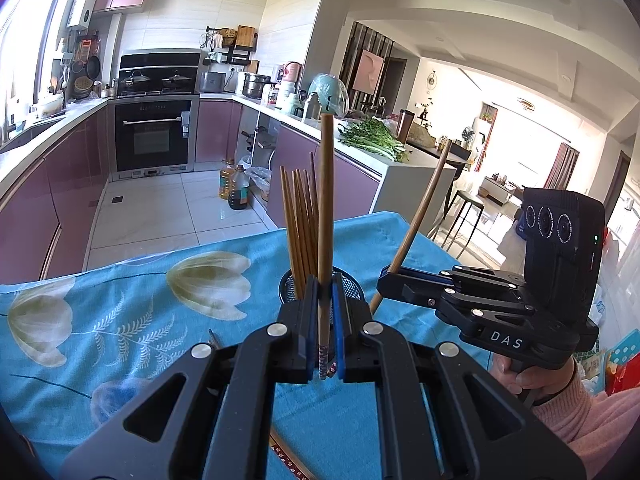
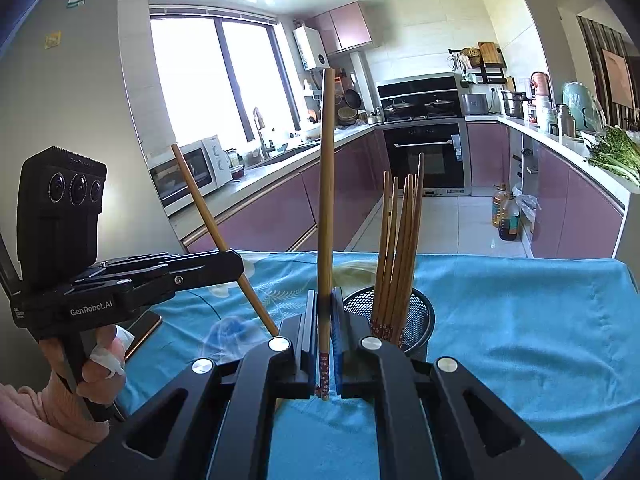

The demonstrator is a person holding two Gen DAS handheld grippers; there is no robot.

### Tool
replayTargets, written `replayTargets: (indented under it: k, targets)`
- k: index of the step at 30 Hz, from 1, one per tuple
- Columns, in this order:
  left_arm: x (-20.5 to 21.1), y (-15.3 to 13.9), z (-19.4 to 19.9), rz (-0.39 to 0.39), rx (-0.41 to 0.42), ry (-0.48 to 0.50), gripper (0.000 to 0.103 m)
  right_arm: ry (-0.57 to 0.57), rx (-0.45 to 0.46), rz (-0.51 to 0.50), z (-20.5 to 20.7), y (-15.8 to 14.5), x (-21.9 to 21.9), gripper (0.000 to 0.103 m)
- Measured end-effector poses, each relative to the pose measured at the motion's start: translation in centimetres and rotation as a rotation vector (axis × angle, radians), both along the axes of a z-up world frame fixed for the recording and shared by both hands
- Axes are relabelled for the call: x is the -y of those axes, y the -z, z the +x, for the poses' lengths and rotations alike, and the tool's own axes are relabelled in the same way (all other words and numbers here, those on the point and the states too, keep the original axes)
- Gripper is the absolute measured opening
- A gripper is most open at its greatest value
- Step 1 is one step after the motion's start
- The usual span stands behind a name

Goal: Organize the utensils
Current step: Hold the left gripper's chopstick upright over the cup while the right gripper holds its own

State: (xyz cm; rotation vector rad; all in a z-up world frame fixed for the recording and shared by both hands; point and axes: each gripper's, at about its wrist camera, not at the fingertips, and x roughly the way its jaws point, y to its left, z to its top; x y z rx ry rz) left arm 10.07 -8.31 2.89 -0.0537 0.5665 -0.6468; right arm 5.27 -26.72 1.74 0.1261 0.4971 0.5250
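Left wrist view: left gripper (image 1: 325, 320) clamps an upright chopstick (image 1: 325, 216) at lower centre; right gripper (image 1: 390, 274) pinches a tilted chopstick (image 1: 420, 216) at right. Just behind, the mesh holder (image 1: 354, 288) of chopsticks stands near the blue tablecloth's (image 1: 120, 312) far edge; open floor beyond.

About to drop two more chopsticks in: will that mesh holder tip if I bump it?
Probably, if bumped hard. The mesh holder looks light, being open wire. It stands on loose cloth, so it may also slide. The chopsticks in it stand tall and lean one way, which likely raises its balance point.
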Motion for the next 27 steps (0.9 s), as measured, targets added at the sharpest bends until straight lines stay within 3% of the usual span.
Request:
replayTargets:
  k: [27]
  targets:
    - [0.2, -0.1, 0.1, 0.004, 0.005, 0.007, 0.008, 0.001, 0.012, 0.0, 0.3, -1.1, 0.3, 0.006]
